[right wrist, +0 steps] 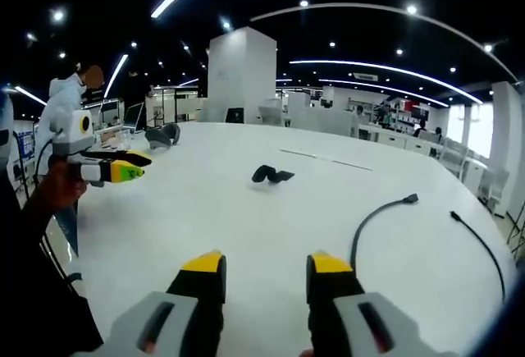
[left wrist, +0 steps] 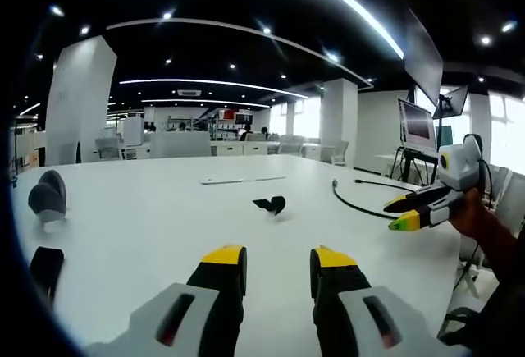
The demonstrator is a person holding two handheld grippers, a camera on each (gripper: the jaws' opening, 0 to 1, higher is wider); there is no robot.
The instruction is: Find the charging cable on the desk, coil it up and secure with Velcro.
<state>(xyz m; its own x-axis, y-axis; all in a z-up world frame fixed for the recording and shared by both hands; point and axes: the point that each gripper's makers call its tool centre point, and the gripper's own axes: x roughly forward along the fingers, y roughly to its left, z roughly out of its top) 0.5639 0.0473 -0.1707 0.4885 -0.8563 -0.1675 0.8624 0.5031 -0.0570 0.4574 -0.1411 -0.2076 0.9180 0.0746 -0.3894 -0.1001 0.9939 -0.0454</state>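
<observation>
Wide white desk point(left wrist: 164, 209) spreading under both cameras, bare and glossy, inside a big open-plan office: white columns, dark ceiling with curved light strips and spot lamps, rows of desks and chairs far back.

Left gripper point(left wrist: 277, 260) hovering low over the desk, yellow-tipped jaws standing parted, nothing between them. Right gripper point(right wrist: 267, 265) doing likewise, jaws apart and holding nothing.

Black charging cable point(right wrist: 385, 213) lying slack on the desk, uncoiled, curving off ahead and to the right of the right gripper, one plug end raised slightly off the surface; a second black run point(right wrist: 480, 246) trailing toward the desk edge. Small black Velcro strap point(right wrist: 271, 175) lying crumpled mid-desk, well apart from the cable.

Left gripper view adding: cable point(left wrist: 361, 201) arcing at right, strap point(left wrist: 271, 204) at centre, a thin white strip point(left wrist: 243, 180) beyond it, monitors on stands point(left wrist: 417, 123) at right, dark rounded items point(left wrist: 47, 197) at the left edge, right gripper point(left wrist: 404, 212) entering from the right in a hand.

Right gripper view adding: left gripper point(right wrist: 130, 165) entering from the left, held in a hand; person in white point(right wrist: 61, 111) standing behind.
</observation>
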